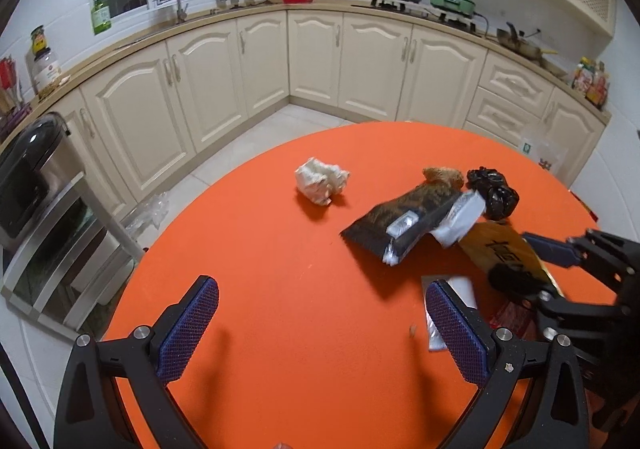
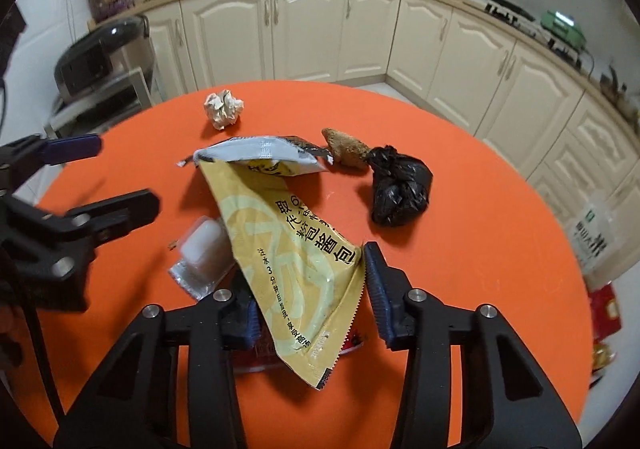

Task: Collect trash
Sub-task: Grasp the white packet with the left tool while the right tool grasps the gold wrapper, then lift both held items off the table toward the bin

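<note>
Your right gripper (image 2: 312,289) straddles the yellow packet (image 2: 288,249), grip unclear; only its view shows that. Your left gripper (image 1: 320,313) is spread over the orange table (image 1: 260,249) in a kitchen.

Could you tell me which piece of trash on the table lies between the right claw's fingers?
The yellow printed packet; the crumpled paper ball and black bag lie farther off.

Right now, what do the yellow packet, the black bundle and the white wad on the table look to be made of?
Yellow packet: glossy printed plastic film, probably foil-lined; serrated edge, creases.
Black bundle: thin shiny plastic bag, knotted and wrinkled.
White wad: matte crumpled paper or tissue; which one, unclear.
</note>
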A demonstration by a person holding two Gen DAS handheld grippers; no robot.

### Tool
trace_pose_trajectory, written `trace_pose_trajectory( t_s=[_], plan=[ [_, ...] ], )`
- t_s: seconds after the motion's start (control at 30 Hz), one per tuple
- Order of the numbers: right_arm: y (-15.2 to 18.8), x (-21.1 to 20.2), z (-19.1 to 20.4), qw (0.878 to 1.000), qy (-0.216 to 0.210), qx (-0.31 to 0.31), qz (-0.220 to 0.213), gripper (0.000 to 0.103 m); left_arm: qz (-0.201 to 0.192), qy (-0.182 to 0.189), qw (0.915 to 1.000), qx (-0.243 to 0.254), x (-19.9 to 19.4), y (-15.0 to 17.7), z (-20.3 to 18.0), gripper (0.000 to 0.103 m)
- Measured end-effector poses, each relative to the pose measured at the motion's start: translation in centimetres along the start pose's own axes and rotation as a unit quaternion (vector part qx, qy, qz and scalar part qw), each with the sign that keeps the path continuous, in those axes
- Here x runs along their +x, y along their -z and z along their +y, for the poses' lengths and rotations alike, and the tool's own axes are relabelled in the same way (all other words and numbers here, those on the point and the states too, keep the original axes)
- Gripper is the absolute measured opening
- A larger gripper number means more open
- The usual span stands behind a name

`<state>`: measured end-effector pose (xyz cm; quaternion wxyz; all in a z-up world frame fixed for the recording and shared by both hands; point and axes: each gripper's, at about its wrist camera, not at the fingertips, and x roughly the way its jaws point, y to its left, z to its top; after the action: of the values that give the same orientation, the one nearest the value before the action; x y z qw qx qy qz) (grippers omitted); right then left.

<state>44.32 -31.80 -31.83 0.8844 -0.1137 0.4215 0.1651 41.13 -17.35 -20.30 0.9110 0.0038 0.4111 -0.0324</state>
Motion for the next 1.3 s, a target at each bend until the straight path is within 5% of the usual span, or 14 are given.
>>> trace_pose_trajectory(
  t_s=[0.27,0.77,0.83,0.9,1.07,1.3],
  plan=[
    [2.1,-2.3,-3.8,0.997,-0.029,0.071,-0.008,0.039,0.017,0.012,0.9994,0.027,3.1,-0.4,-0.4,0.095],
    [4.0,-4.3,-5.0,0.99,-0.047,0.129,-0.031,0.039,0.001,0.045,0.9989,0.015,0.1,2.9,-1.5,0.095],
    [4.1,-4.5,-5.0,0.989,-0.046,0.133,-0.034,0.039,0.008,0.043,0.9988,0.023,0.8,3.1,-2.1,0.086],
    [4.2,-5.0,-5.2,0.989,-0.047,0.139,-0.037,0.039,0.025,0.042,0.9984,0.028,2.1,3.2,-3.2,0.049],
    [4.7,-6.3,-5.4,0.987,-0.043,0.149,-0.047,0.039,0.019,0.055,0.9981,0.019,2.2,3.6,-4.0,0.02],
    [5.7,-8.3,-5.8,0.984,-0.039,0.163,-0.06,0.039,0.003,0.065,0.9977,-0.019,-0.5,5.1,-2.3,0.02]
  ],
)
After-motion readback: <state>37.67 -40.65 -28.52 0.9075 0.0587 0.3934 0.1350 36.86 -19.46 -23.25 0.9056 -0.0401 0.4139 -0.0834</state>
